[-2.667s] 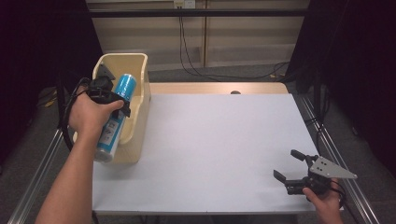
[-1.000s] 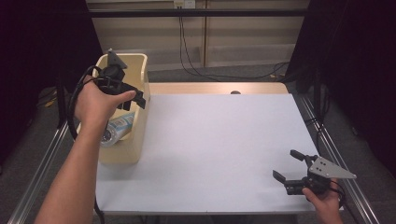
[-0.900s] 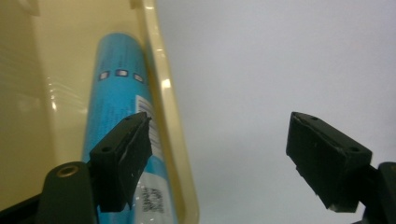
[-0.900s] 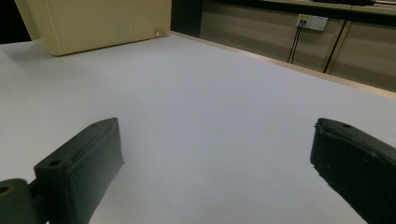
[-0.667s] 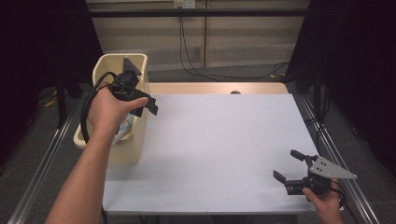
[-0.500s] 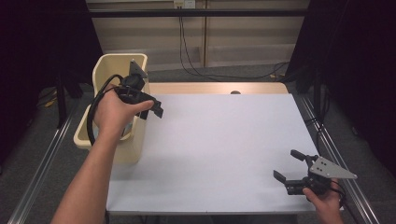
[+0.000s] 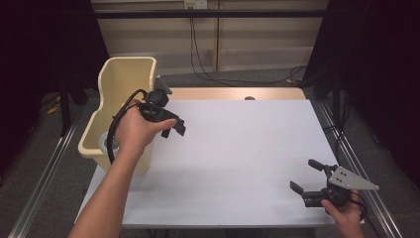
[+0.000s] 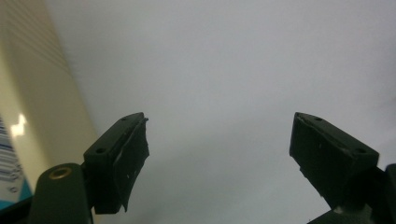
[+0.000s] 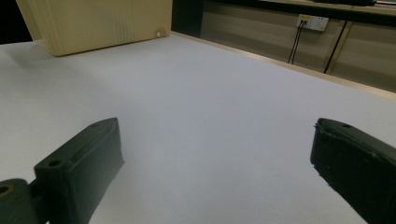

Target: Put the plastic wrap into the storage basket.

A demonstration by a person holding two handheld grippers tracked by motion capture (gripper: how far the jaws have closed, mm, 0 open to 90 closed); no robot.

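With its jaws standing wide apart and nothing between them, the left gripper (image 7: pixel 171 124) hangs over the white desk (image 7: pixel 237 148) just beside the cream plastic bin (image 7: pixel 124 79), tips angled toward the desk's middle. A can lies inside the bin at its near end: its silvery end (image 7: pixel 106 144) shows in the high view below the person's left hand (image 7: pixel 133 131), and a strip of its blue-and-white label with a barcode (image 8: pixel 9 163) shows at the edge of the left gripper view, beyond the bin's wall. Judging from that, the deposit looks done; the can rests in the bin and the left gripper is free of it. Right gripper (image 7: pixel 311 181) sits low at the desk's near right corner, jaws likewise wide and empty, well apart from the bin. No other loose item lies on the desk, so little seems left beyond bringing the left hand to rest.
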